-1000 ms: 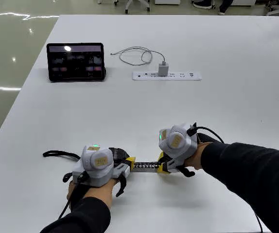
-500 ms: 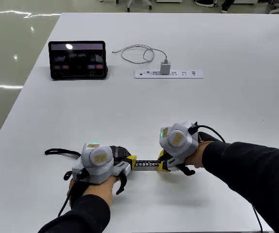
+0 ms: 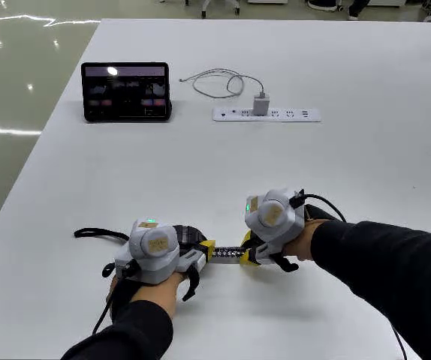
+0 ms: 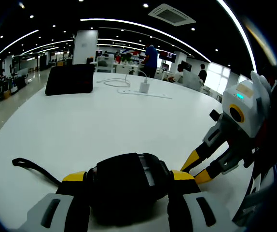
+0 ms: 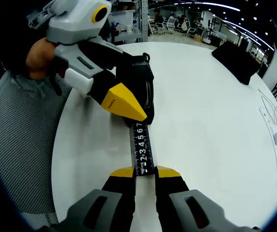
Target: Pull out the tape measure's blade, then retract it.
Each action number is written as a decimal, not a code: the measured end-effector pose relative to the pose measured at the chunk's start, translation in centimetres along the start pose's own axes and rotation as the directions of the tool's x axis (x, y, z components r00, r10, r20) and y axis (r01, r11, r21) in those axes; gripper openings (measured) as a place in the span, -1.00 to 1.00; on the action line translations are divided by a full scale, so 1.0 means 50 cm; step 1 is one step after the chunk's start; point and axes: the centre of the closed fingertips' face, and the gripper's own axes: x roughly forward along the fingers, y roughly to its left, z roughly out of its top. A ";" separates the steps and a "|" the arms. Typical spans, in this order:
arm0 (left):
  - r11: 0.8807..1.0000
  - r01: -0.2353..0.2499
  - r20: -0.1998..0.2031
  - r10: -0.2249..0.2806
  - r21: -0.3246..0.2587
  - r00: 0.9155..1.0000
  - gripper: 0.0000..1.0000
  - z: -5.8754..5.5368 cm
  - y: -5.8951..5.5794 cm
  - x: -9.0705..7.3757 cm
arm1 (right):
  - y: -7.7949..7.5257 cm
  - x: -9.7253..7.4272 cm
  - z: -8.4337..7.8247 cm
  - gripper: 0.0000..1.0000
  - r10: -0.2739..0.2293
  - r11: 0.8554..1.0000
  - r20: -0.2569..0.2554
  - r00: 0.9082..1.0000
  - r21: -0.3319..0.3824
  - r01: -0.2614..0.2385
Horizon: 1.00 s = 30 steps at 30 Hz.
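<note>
head view: tape measure [image 3: 186, 235], black case, sits on the white table [image 3: 313, 157] between the jaws of the left gripper [image 3: 200, 251], which are closed on its sides. left gripper view confirms this: yellow tips press against both flanks of the case, and a wrist strap [image 4: 32, 169] trails off to that gripper's left. a short length of blade [image 5: 140, 142] runs from the case mouth straight to the right gripper [image 5: 145, 172], whose jaws are narrow and pinch the blade end. printed numbers are readable just ahead of its tips. the grippers are near each other, not touching.

judgement: the case looks compact and rigid, probably dense for its size, with smooth plastic sides, so a firm squeeze across the flanks suits it. the blade is thin and springy, stiff along its curve but liable to kink or snap back. best held flat near the hook end and guided home, not let go.
</note>
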 end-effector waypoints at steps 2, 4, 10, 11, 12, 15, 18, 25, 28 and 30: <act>1.000 0.000 0.001 0.000 -0.001 1.000 0.23 0.000 0.000 0.000 | -0.001 0.001 0.002 -0.79 0.000 1.000 0.004 1.000 0.003 0.000; 1.000 0.000 0.001 0.000 -0.001 1.000 0.23 0.000 0.000 0.000 | -0.001 0.002 0.004 -0.79 -0.001 1.000 0.008 1.000 0.003 0.001; 1.000 0.001 0.000 -0.001 -0.003 1.000 0.23 0.000 0.001 0.000 | 0.002 0.006 0.016 -0.80 0.006 1.000 0.031 1.000 0.008 -0.006; 1.000 0.001 -0.001 -0.001 -0.003 1.000 0.23 0.000 0.001 0.001 | 0.002 0.006 0.017 -0.80 0.006 1.000 0.033 0.999 0.009 -0.006; 1.000 0.001 0.000 -0.001 -0.004 1.000 0.23 0.000 0.001 0.001 | 0.003 0.006 0.018 -0.80 0.007 1.000 0.034 0.999 0.009 -0.007; 1.000 0.001 0.000 -0.001 -0.005 1.000 0.23 0.000 0.001 0.001 | 0.003 0.007 0.021 -0.81 0.004 1.000 0.037 0.999 0.012 -0.005; 1.000 0.002 0.000 -0.002 -0.006 1.000 0.23 0.000 0.001 0.001 | 0.003 0.009 0.024 -0.80 0.003 1.000 0.042 0.999 0.019 -0.004; 1.000 0.003 0.003 -0.003 -0.010 1.000 0.23 0.000 0.002 0.000 | 0.002 0.012 0.028 -0.80 -0.001 1.000 0.049 0.999 0.025 -0.001; 1.000 0.004 0.004 -0.004 -0.013 1.000 0.23 0.000 0.002 0.000 | 0.002 0.015 0.031 -0.81 -0.003 0.999 0.052 0.999 0.032 0.001; 1.000 0.007 0.004 -0.007 -0.014 1.000 0.23 0.000 0.002 0.000 | 0.002 0.018 0.034 -0.81 -0.003 0.999 0.056 0.998 0.032 0.001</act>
